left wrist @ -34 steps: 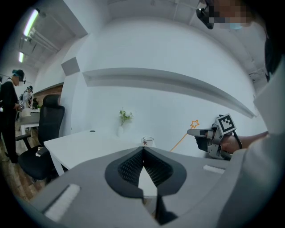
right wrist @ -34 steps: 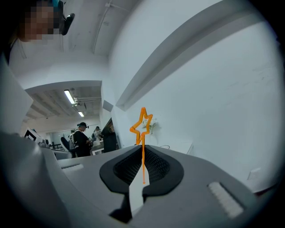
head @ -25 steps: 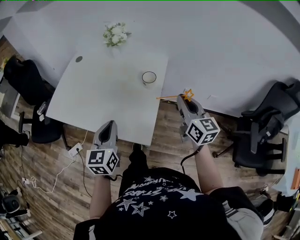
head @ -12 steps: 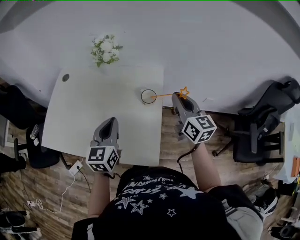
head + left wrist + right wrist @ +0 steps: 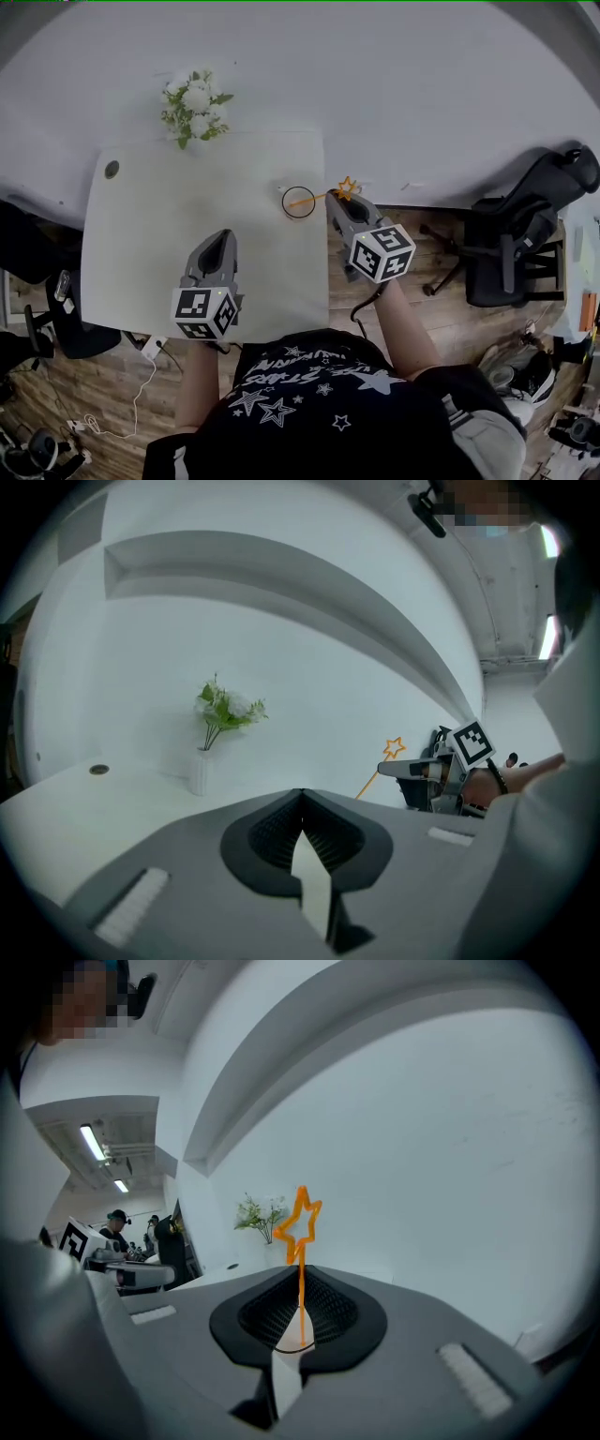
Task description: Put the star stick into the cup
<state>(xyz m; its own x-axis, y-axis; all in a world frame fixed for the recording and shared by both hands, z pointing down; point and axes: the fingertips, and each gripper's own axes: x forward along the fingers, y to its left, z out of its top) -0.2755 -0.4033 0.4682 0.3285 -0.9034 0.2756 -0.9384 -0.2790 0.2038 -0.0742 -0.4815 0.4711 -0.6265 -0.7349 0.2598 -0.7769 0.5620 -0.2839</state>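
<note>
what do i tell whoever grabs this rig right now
Left hand-held gripper: shut, empty, held over the white table.
Right hand-held gripper: shut on the star stick, gripped near its star end.
Cup: upright near the table's right edge.
Done: the stick is picked up and slants down toward the cup. Its lower end appears to be over the cup's mouth; whether it is inside yet is not clear.
Left: lower the stick into the cup, open the right jaws, pull away.
</note>
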